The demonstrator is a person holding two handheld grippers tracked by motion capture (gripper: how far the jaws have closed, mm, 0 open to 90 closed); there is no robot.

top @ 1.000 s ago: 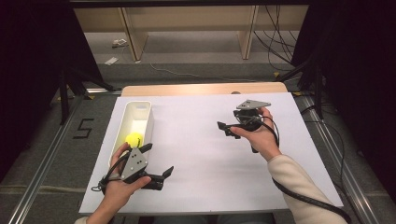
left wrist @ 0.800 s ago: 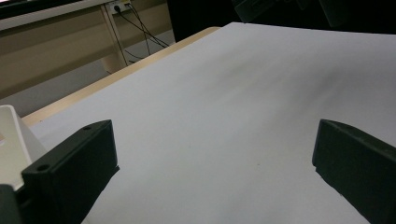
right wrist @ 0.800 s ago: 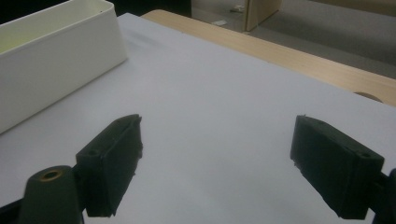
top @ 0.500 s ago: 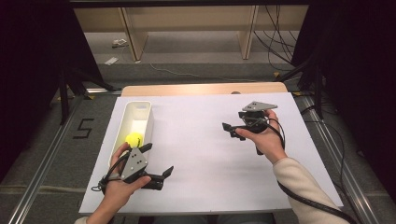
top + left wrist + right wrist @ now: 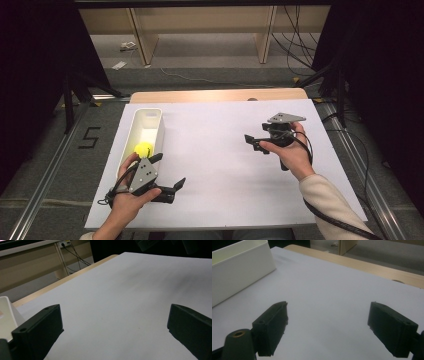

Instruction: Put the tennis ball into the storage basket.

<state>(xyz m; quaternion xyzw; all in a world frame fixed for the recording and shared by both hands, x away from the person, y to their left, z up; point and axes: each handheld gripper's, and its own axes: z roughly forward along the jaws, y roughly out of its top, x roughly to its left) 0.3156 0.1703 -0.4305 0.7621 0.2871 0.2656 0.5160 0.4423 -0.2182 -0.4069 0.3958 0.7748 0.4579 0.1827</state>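
The left gripper [image 5: 169,176] is near the front edge of the white table [image 5: 220,165], its jaws spread apart and holding nothing. Just beyond it, the small yellow round ball [image 5: 143,149] lies inside the long white plastic bin [image 5: 150,117], at its near end. Farther to the right, well apart from the ball, the right gripper [image 5: 251,142] is also spread and empty.
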